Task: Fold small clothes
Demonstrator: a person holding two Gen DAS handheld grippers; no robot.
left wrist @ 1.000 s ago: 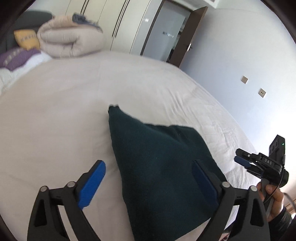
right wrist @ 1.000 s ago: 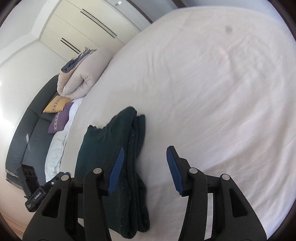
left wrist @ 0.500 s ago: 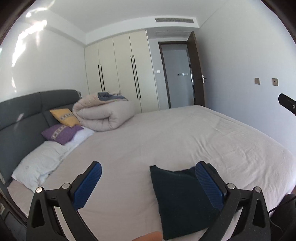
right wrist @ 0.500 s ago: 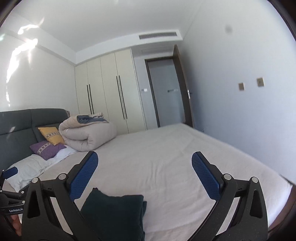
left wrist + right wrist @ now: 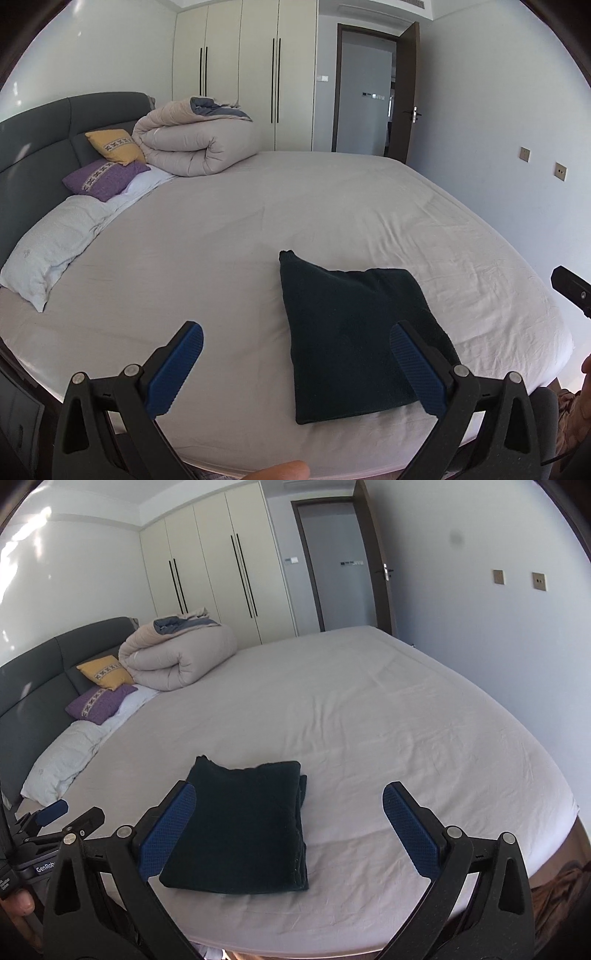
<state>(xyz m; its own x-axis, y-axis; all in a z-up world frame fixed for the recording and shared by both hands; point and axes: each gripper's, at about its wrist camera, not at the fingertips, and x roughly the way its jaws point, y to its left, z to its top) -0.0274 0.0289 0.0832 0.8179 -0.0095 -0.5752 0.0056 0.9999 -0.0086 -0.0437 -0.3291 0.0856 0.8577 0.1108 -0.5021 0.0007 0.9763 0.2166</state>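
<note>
Since the earlier frames both hand-held grippers have been raised and pulled back from the garment [image 5: 354, 339], so that the whole bed [image 5: 229, 236] and the room beyond are now taken in, where a second ago the right wrist view was filled by the knit and the sheet. The right hand-held gripper [image 5: 288, 827] was seen half-closed beside the cloth then; its jaws are now spread wide with nothing between them. The left hand-held gripper [image 5: 295, 369] is likewise seen with its jaws well apart and empty.

The garment, a dark green knit, is left folded into a compact rectangle near the front edge of the bed, well apart from the pillows [image 5: 55, 243] and the rolled duvet [image 5: 192, 147] at the headboard end. One far corner is seen to stick up slightly, and stacked layers are shown along its right edge in the right wrist view.

The knit is judged to be soft, light and limp, not slippery and not fragile; it would sag and unfold if lifted by one corner. If it is to be moved, it is best taken along the thick folded edge, with all layers pinched together, or at two opposite sides at once. The fold is judged to be finished or nearly so.
</note>
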